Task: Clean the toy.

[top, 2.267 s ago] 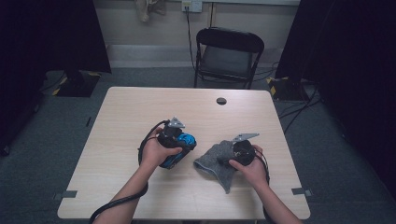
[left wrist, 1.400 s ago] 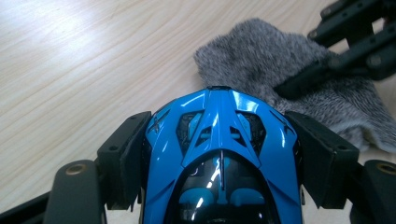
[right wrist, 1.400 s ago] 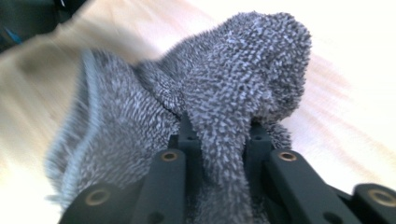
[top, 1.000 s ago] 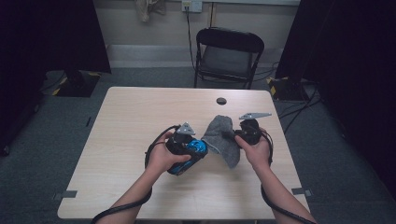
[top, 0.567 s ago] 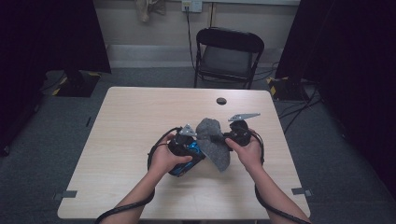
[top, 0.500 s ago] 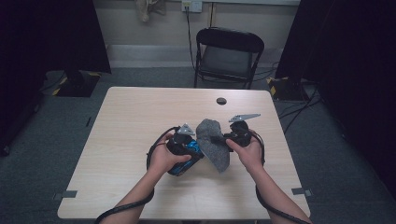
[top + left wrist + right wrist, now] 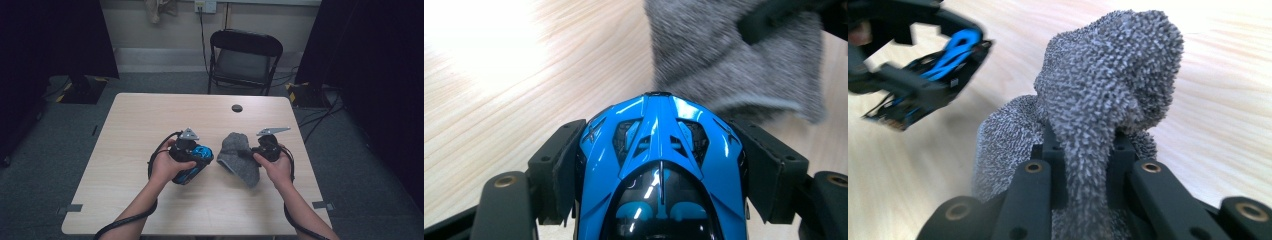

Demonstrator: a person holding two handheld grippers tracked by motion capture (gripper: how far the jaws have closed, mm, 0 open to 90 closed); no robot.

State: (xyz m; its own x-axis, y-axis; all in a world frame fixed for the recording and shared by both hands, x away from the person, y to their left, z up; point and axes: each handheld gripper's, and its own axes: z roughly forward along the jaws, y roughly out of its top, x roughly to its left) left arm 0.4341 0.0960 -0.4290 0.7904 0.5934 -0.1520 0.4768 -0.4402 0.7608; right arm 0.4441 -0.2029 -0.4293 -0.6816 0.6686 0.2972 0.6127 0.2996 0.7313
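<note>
Table of light wood carries the work; 2 grippers are held over its middle. The left gripper has both jaws pressed against the sides of a blue toy car, clamping it; the car's nose points toward the cloth in the left gripper view. The right gripper is closed on a fold of grey cloth, pinched between both jaws in the right gripper view, with a bunch of cloth standing above them. The cloth's lower part rests on the table, just beside the car. A small black disc lies near the far edge. A black chair stands behind the table.
</note>
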